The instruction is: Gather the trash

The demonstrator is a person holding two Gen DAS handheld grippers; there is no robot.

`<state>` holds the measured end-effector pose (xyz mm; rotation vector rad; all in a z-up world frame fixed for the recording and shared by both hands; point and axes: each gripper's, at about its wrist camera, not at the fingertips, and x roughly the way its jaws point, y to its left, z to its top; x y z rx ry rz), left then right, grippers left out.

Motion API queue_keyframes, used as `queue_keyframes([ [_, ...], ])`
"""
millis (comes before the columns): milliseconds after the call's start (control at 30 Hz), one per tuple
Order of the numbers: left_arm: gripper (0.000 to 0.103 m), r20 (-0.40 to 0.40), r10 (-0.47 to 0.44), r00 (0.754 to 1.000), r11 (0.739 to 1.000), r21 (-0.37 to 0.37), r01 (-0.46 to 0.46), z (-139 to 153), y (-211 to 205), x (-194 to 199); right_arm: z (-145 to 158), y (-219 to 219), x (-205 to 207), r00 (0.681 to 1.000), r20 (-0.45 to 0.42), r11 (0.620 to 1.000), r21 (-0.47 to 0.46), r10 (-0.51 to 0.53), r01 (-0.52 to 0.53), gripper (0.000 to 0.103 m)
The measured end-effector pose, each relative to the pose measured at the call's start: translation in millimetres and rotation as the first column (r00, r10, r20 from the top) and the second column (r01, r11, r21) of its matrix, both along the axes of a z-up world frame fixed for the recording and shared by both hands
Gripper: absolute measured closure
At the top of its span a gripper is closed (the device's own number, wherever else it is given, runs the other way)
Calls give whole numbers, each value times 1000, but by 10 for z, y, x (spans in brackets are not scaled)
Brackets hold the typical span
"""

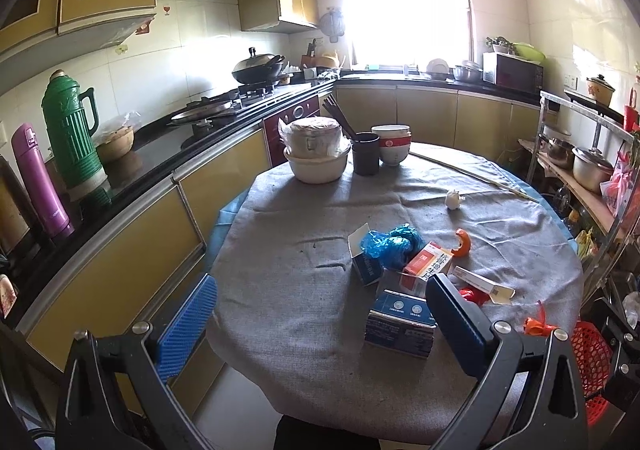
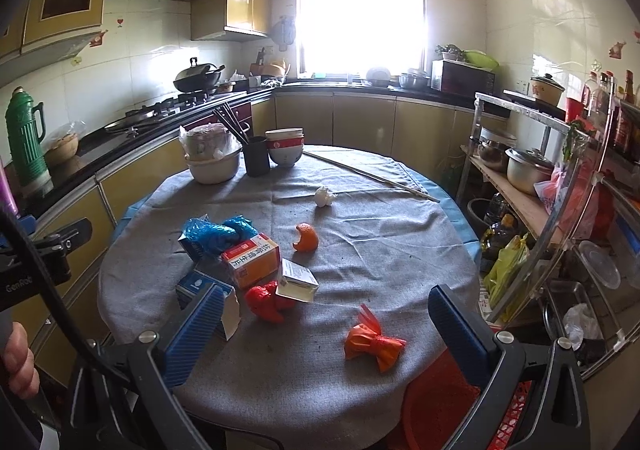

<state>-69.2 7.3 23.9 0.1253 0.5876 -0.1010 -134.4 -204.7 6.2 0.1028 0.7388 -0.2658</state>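
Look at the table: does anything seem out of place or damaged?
Yes. Litter is strewn over the grey cloth: opened cartons, a crumpled blue bag, orange peel, a red wrapper and an orange wrapper.

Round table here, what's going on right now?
A person holds two grippers over the table, both open and empty. The left gripper faces the pile of small boxes and blue plastic. The right gripper hovers near the orange wrapper. Nothing is picked up yet; a red basket waits beside the table.
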Motion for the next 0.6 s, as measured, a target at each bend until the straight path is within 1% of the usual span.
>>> queue_keyframes([
  [167, 0, -15, 18, 1000, 1000, 11, -17, -20, 6, 63, -26, -41, 57, 1000, -3, 1000, 16, 6, -6, 0],
  [400, 0, -42, 58, 997, 998, 36, -57, -69, -3, 183, -181, -253, 196, 1000, -17, 995, 98, -3, 5, 0],
  [600, 0, -42, 55, 998, 997, 62, -53, -80, -103, 270, -265, -488, 252, 999, -16, 988, 151, -29, 31, 0],
])
